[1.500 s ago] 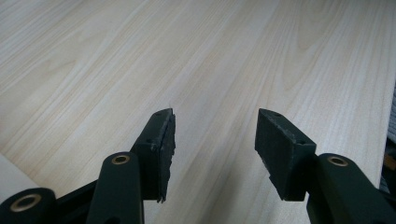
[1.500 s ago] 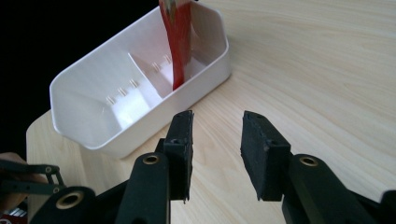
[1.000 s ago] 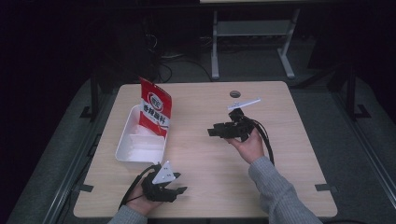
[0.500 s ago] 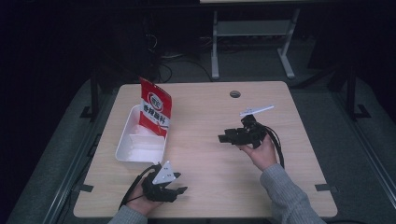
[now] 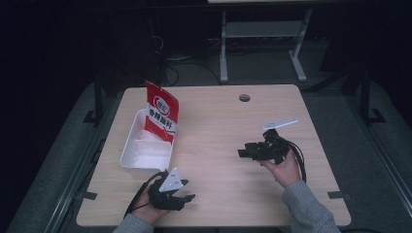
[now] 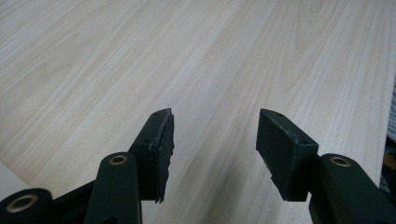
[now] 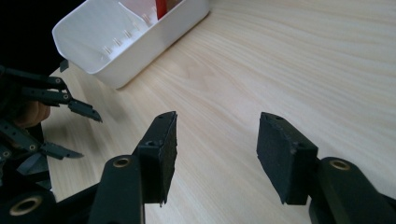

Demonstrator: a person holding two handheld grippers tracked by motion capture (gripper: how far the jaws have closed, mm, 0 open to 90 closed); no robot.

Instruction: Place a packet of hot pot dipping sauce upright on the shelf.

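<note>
Placement appears complete: red packet (image 5: 162, 112) stands in white bin (image 5: 131, 156); right claw (image 5: 241, 153) has just been opening, empty; left claw (image 5: 190, 194) apart, empty.

The wooden surface (image 5: 214, 121) has a small round hole (image 5: 244, 98) near its far edge; a white metal stand (image 5: 262, 34) sits behind on the dark floor (image 5: 58, 160).
</note>
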